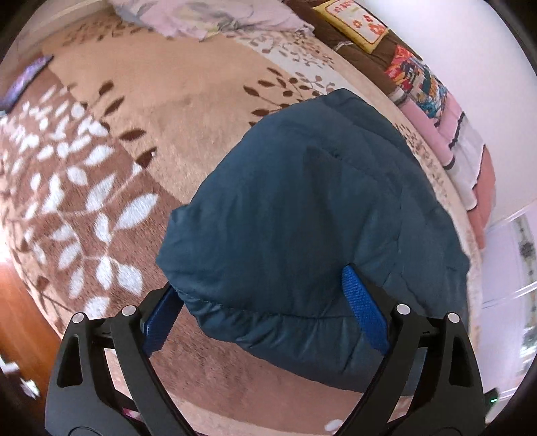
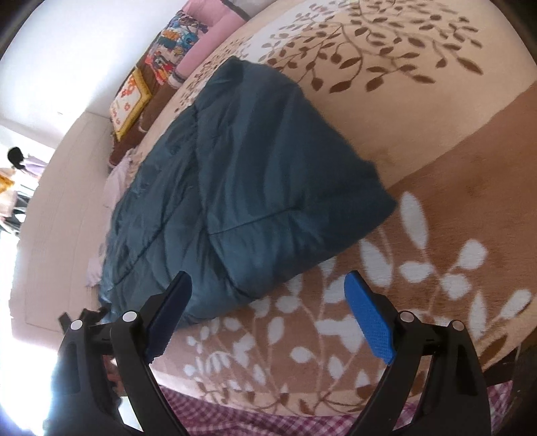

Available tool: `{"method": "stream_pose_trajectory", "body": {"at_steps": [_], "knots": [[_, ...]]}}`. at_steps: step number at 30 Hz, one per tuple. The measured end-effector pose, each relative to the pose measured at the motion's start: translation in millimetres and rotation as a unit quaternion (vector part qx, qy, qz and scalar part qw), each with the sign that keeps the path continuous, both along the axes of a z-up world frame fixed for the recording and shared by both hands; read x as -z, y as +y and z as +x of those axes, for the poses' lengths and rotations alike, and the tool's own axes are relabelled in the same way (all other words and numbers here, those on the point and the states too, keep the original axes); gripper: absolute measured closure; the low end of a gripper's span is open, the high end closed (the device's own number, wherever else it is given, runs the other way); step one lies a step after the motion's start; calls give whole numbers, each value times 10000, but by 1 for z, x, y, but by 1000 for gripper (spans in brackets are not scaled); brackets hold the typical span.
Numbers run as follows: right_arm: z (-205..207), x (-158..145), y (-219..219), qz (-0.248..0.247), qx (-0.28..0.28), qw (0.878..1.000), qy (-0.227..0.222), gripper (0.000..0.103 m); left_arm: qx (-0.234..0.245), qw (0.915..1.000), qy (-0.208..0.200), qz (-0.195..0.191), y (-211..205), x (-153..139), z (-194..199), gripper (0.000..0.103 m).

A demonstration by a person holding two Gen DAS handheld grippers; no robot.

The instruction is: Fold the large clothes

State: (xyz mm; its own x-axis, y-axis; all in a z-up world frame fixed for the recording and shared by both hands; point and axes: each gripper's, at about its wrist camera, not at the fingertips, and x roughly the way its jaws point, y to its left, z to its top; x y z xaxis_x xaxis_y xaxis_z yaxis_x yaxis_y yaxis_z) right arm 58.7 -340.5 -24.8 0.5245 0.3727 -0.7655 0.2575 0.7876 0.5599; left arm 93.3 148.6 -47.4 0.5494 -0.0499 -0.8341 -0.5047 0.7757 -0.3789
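Note:
A dark teal padded jacket [image 1: 312, 214] lies folded into a thick bundle on a brown leaf-patterned blanket [image 1: 110, 174]. My left gripper [image 1: 265, 302] is open, its blue pads [image 1: 365, 312] either side of the bundle's near edge, which lies between the jaws. In the right wrist view the same jacket [image 2: 248, 187] lies folded with a seam across it. My right gripper [image 2: 268, 308] is open and empty, just short of the bundle's near corner, above the blanket [image 2: 419, 268].
Folded colourful bedding and pillows [image 1: 433, 100] are stacked along the white wall. A pale lilac cloth [image 1: 208, 16] lies at the far end of the bed. A dark flat object [image 1: 23, 84] lies at the left. A checked pink cloth [image 2: 268, 419] hangs at the bed's near edge.

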Motion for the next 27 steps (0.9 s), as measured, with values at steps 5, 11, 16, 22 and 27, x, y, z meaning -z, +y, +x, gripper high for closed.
{"method": "stream_pose_trajectory", "body": {"at_steps": [5,11,16,22,27], "knots": [[-13,-25,-9,-904,380,9940,-476,16,128,9976,-40,679,-4,-12,-7,13],[3,-17,-19,-562,444,9972,-234,27,143,9979,-16,626,1,-10,-7,13],[8,11,-18,547,462,9974,-3,16,225,9974,0,688,-2,-5,-2,12],[24,19,-8,938,360,9948,149,11,278,9969,-32,741,-4,-1,2,12],[37,29,-7,653,610,9954,332,11,363,9964,-133,750,-5,-1,2,17]]}}
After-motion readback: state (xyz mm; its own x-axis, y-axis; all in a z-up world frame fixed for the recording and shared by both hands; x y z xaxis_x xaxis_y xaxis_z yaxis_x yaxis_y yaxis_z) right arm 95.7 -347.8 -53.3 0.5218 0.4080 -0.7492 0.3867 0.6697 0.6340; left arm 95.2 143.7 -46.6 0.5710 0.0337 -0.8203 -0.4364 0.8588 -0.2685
